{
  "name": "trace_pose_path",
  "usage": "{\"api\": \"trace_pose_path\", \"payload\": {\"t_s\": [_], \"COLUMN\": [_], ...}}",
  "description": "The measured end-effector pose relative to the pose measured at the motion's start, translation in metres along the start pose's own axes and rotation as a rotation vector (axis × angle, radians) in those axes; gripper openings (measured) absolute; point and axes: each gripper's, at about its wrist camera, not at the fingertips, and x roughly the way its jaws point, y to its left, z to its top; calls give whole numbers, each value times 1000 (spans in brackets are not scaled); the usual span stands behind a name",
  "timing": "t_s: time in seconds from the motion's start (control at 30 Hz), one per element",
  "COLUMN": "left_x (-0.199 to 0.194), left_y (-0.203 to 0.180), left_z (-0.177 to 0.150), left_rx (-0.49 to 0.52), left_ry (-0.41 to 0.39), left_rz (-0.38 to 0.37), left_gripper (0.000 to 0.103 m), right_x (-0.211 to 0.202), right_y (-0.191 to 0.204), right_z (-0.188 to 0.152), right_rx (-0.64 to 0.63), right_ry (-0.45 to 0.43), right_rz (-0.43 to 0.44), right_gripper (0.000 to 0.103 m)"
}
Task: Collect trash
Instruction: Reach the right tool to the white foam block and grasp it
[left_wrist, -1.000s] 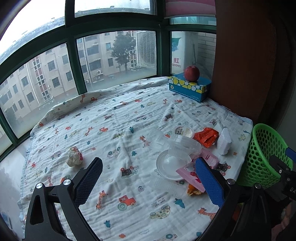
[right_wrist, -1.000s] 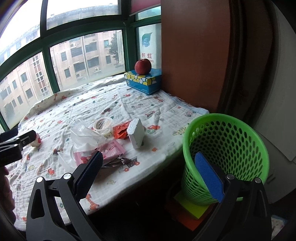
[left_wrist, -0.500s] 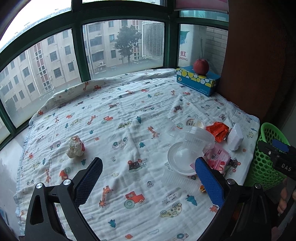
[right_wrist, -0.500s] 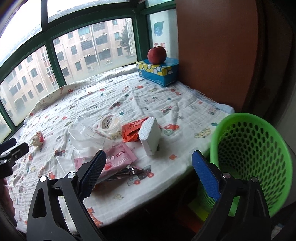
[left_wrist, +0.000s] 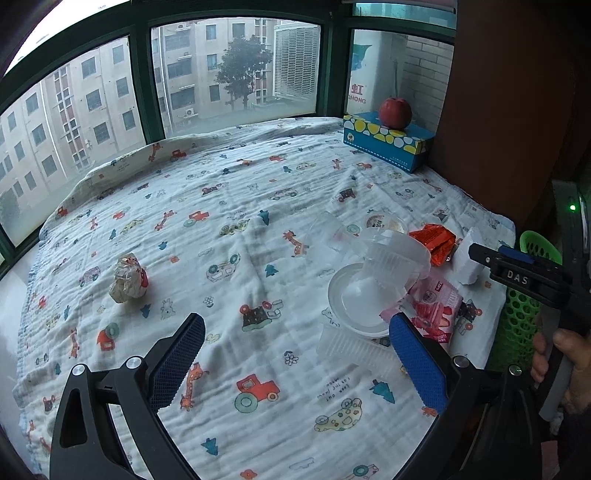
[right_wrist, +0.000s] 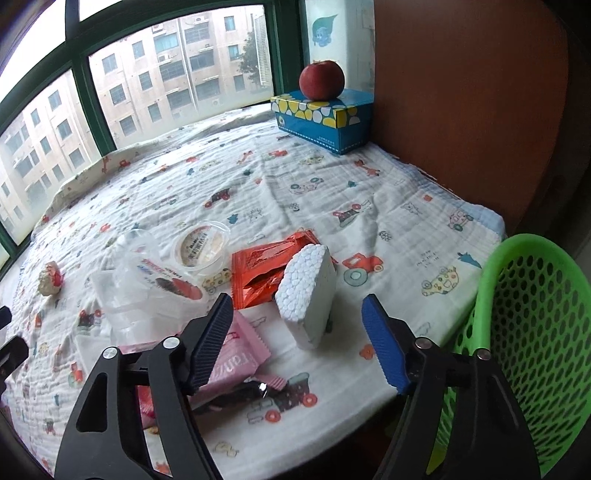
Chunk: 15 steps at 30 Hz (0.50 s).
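Your right gripper (right_wrist: 297, 325) hangs above the near edge of the bed with its jaws spread wide and holding nothing. Between and just beyond its fingers stands a white foam block (right_wrist: 308, 295), upright on the patterned blanket (right_wrist: 332, 184). A pink wrapper (right_wrist: 236, 363) lies under the black left finger, with a dark wrapper (right_wrist: 240, 395) touching it on the near side. Behind the foam block lies an orange-red foil packet (right_wrist: 266, 273), and to its left sit a small round lidded cup (right_wrist: 202, 247) and a heap of clear plastic containers (right_wrist: 140, 291). A green mesh basket (right_wrist: 532, 332) stands just off the bed's right edge, beside the blue finger.

Your left gripper (left_wrist: 295, 354) is likewise spread apart and empty, held over the blanket (left_wrist: 240, 184). Near its blue finger rests a white round lid (left_wrist: 354, 299) with clear cups piled on it. A crumpled paper ball (left_wrist: 128, 277) lies well apart to the left.

At the far corner, a red apple (right_wrist: 322, 79) rests on a blue tissue box (right_wrist: 321, 120).
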Motion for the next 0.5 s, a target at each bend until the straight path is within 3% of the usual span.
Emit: {"api": "trace_pose_path", "payload": {"t_s": [0.07, 0.27, 0.5], "left_x": [3, 14, 26], "left_y": [-3, -8, -20], "left_z": [1, -9, -27], "left_rx": [15, 36, 106], "left_ry": [0, 31, 55], "left_rz": [-9, -76, -120], "left_gripper": [97, 97, 97], "right_x": [6, 16, 2], "right_y": [-2, -13, -22], "right_z": [1, 3, 2], "right_rx": [8, 39, 53], "right_ry": [8, 36, 6], "right_rz": [3, 20, 34], "right_gripper": [61, 29, 27]}}
